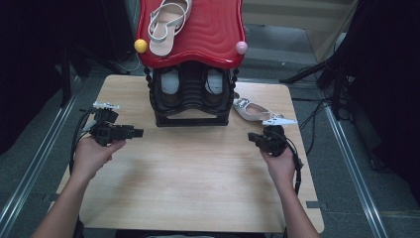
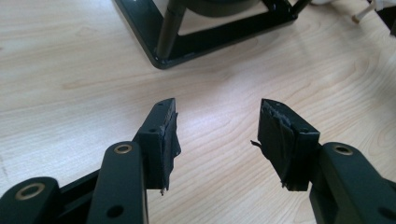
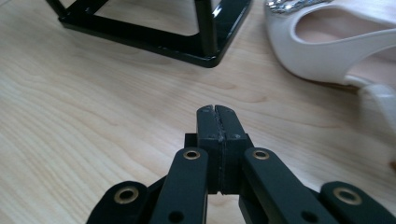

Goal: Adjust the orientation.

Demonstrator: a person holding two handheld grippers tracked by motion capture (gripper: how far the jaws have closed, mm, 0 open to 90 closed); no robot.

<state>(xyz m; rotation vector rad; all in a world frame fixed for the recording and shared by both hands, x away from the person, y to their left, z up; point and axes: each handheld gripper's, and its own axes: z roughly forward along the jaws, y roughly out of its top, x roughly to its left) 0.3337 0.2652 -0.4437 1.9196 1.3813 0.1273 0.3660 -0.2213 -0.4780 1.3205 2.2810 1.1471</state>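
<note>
One sandal (image 1: 168, 25) is sitting atop the shoe rack (image 1: 190, 99); its mate (image 1: 252, 110) is waiting at centre-right on the counter (image 1: 198, 173), right gripper (image 3: 217, 109) jaws together, left gripper (image 2: 217, 126) jaws apart.

Black grippers, brass rivets, bare forearms

The place looks like a recording lab or studio: a bare wooden table (image 1: 198, 178) stands on grey carpet between metal floor rails (image 1: 354, 173), with dark stands and loose cables (image 1: 317, 111) around it. A shoe rack (image 1: 192, 94) serves as a staged prop.
</note>
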